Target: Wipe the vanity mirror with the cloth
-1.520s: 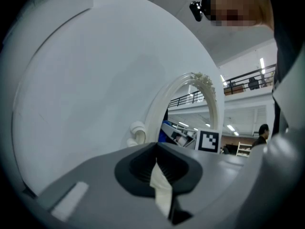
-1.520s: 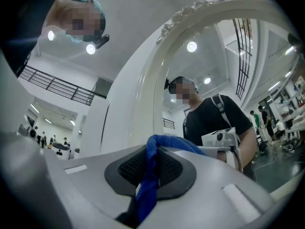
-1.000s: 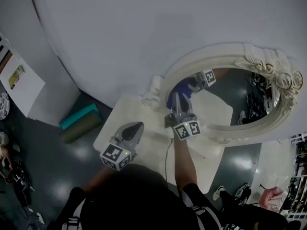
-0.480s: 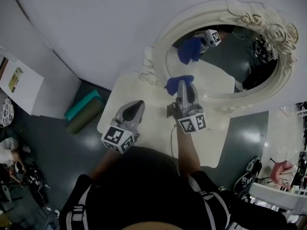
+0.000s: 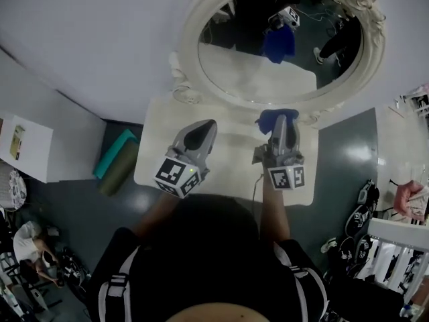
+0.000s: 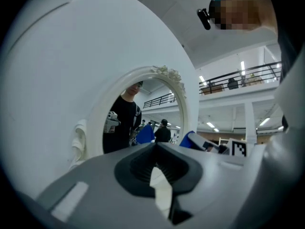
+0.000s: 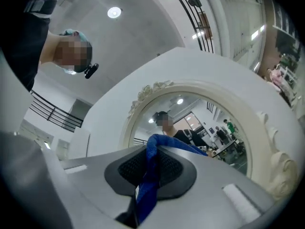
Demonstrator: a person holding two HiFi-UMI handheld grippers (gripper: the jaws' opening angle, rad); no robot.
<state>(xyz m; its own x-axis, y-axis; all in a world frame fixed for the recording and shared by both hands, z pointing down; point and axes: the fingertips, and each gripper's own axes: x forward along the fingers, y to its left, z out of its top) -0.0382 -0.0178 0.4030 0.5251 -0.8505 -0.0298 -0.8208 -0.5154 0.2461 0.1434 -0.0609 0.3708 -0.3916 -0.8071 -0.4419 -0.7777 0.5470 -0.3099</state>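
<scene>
The oval vanity mirror (image 5: 268,79) in an ornate cream frame (image 5: 191,19) leans on the wall behind a cream table (image 5: 228,170). My right gripper (image 5: 281,119) is shut on a blue cloth (image 5: 271,117), held over the table just in front of the frame's lower rim, off the glass. The cloth's reflection (image 5: 278,42) shows in the glass. In the right gripper view the cloth (image 7: 151,175) hangs between the jaws of the right gripper (image 7: 152,149), facing the mirror (image 7: 200,123). My left gripper (image 5: 203,127) hovers over the table's left part, shut with nothing in it. In the left gripper view the left gripper (image 6: 155,146) faces the mirror (image 6: 143,113).
A teal box (image 5: 115,156) lies on the dark floor left of the table, with a white cabinet (image 5: 23,149) farther left. Shoes (image 5: 362,213) sit on the floor at the right. A cable (image 5: 255,186) trails from the right gripper toward the table's front edge.
The right gripper has pulled the cloth off the mirror's lower left glass and moved right, over the table. The left gripper has moved forward beside it. The head view has tilted.
</scene>
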